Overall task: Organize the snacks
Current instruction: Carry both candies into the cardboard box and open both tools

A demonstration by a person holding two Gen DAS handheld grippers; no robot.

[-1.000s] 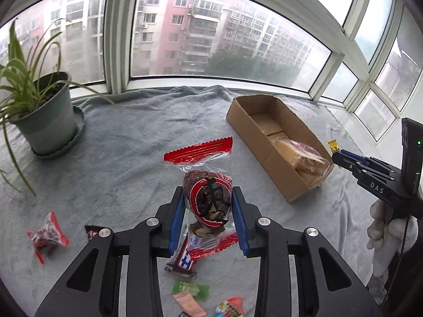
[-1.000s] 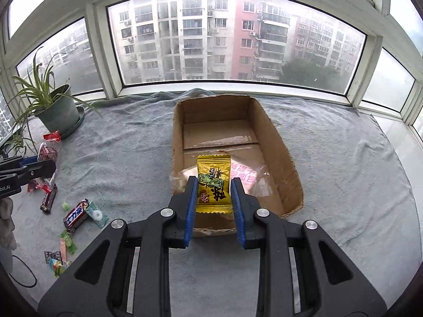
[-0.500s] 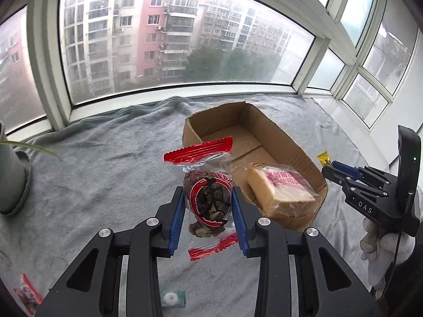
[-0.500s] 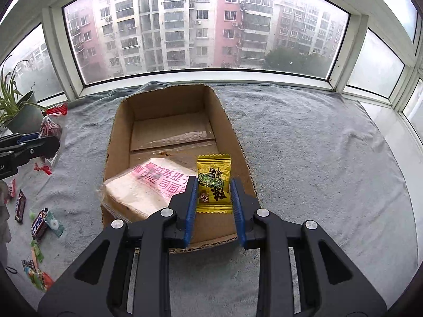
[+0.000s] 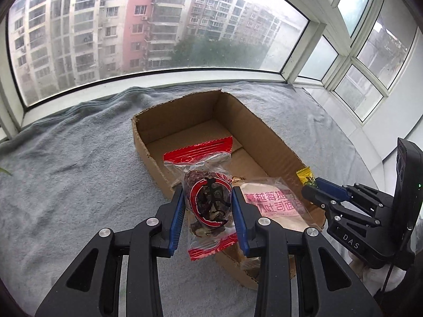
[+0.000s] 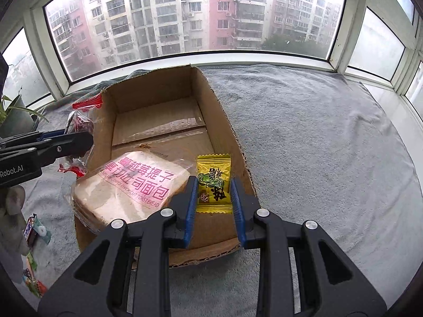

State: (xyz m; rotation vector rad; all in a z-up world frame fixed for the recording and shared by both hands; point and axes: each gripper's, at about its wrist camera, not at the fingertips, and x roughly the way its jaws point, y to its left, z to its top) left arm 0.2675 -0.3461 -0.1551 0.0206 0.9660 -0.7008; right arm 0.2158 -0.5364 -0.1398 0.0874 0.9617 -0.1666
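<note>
A handful of loose snacks (image 6: 34, 233) is still lying on the grey blanket (image 6: 317, 145) at the far left, so sorting is being judged as only partly done. Next, the left tongs (image 5: 207, 212) are being kept clamped on a red date packet (image 5: 207, 198), which is being held upright over the near left wall of the cardboard box (image 5: 185, 111), not yet inside. One wrapped loaf of toast bread (image 6: 127, 185) is already lying in the box at its near end, the far half being left bare. Further right, the right tongs (image 6: 214, 195) are being kept closed on a small yellow candy (image 6: 214, 182), which is being held above the box's near right corner, just beside the loaf. Both pieces are judged as waiting to be released into the box
</note>
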